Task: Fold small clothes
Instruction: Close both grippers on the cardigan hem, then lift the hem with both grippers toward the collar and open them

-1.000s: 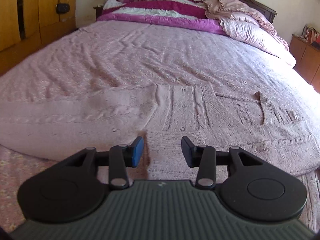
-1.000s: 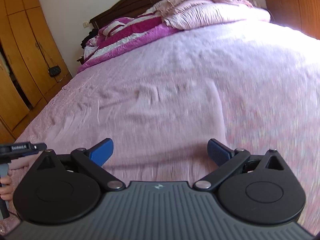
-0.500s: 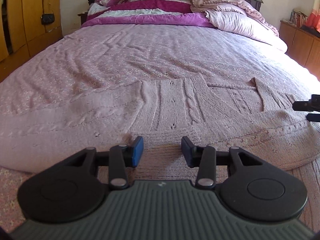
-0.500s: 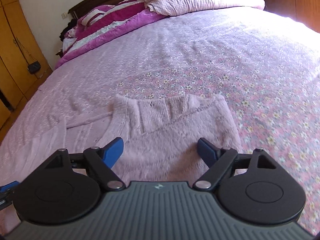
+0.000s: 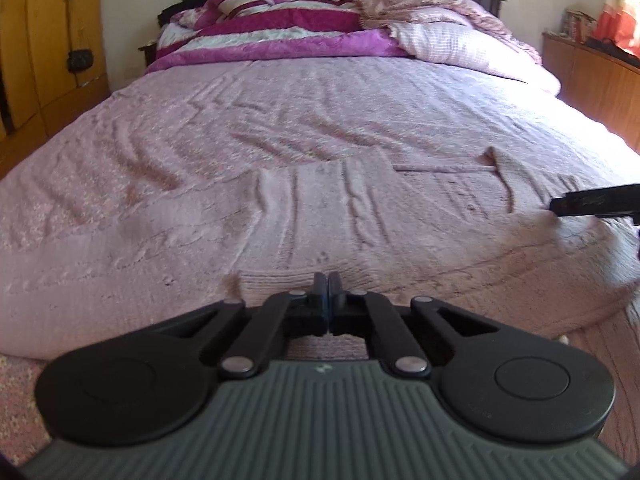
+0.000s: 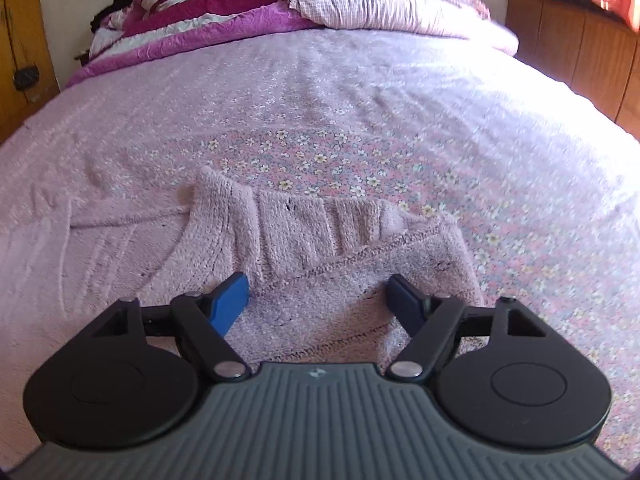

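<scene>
The left hand-held gripper (image 5: pixel 328 286) is pinched closed at the hem of the pale pink cable-knit sweater (image 5: pixel 320 216). The right hand-held gripper (image 6: pixel 318 296), jaws apart and just narrowing, straddles its collar end. It lies flat on the floral pink bedspread (image 6: pixel 360 120).

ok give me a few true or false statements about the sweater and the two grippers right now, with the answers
1. The left gripper has its jaws together. True; they meet at the near hem of the pink knitted sweater, though whether fabric is pinched cannot be told.
2. The right gripper is shut tight. False; its jaws stand apart, having just been closing, with the sweater's fabric between them but not pressed.
3. The sweater is folded into a neat square. False; it lies spread flat on the bedspread.
4. The sweater's ribbed collar lies ahead of the right gripper. True.
5. The sweater is dark blue. False; it is pale pink.
</scene>
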### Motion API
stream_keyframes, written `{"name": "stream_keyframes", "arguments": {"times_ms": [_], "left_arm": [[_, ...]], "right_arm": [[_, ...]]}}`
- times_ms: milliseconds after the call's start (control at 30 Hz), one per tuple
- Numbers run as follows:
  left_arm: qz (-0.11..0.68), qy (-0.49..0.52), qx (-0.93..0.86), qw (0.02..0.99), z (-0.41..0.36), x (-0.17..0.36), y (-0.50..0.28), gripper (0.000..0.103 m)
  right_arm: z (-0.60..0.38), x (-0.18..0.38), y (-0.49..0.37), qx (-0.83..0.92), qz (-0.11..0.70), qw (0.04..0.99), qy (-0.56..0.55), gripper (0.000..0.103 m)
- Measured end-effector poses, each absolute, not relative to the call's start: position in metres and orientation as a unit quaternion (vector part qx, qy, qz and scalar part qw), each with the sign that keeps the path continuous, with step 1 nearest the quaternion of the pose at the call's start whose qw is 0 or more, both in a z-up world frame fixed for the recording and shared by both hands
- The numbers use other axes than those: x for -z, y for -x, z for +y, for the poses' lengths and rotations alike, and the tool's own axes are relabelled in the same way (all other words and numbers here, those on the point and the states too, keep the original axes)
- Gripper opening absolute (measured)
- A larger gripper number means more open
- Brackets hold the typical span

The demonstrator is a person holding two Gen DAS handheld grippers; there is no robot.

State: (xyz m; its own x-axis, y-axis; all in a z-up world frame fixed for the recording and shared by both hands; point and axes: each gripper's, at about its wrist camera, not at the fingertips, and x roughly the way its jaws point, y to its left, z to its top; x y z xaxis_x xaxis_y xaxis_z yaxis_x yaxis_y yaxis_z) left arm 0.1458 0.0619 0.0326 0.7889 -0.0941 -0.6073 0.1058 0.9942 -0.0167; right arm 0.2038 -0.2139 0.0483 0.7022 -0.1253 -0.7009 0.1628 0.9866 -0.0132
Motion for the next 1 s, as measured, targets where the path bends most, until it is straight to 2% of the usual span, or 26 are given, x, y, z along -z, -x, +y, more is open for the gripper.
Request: {"name": "stream_keyframes", "arguments": {"times_ms": [100,167,233,367,567,600,633,700,967,1000], "left_arm": [[0.305,-0.022,0.069,0.950,0.056,-0.039,-0.139,0.001],[0.296,-0.031,0.070,0.952,0.053,-0.043,-0.137,0.001],[0.292,-0.032,0.069,0.953,0.051,-0.046,-0.136,0.001],[0.289,-0.029,0.047,0.956,0.057,-0.050,-0.135,0.001],[0.314,-0.012,0.026,0.949,0.073,-0.046,-0.142,0.008],[0.318,-0.010,0.021,0.948,0.075,-0.044,-0.143,0.018],[0.324,-0.010,0.015,0.946,0.075,-0.041,-0.145,0.034],[0.332,0.000,0.010,0.943,0.078,-0.036,-0.146,0.048],[0.330,0.013,0.029,0.943,0.080,-0.028,-0.148,0.046],[0.329,0.008,0.030,0.944,0.078,-0.028,-0.149,0.035]], "right_arm": [[-0.204,-0.045,-0.197,0.069,0.361,0.930,0.010,0.062],[-0.202,-0.046,-0.195,0.061,0.357,0.932,0.008,0.033],[-0.204,-0.047,-0.193,0.059,0.353,0.934,0.002,0.014],[-0.222,-0.052,-0.185,0.038,0.335,0.941,-0.043,0.011],[-0.239,-0.063,-0.174,0.018,0.310,0.947,-0.080,0.010],[-0.239,-0.063,-0.173,0.017,0.308,0.948,-0.080,0.010],[-0.240,-0.063,-0.172,0.017,0.306,0.948,-0.082,0.010],[-0.240,-0.062,-0.170,0.018,0.302,0.949,-0.086,0.010],[-0.241,-0.062,-0.164,-0.004,0.299,0.951,-0.082,0.011],[-0.242,-0.060,-0.165,-0.012,0.303,0.949,-0.084,0.011]]}}
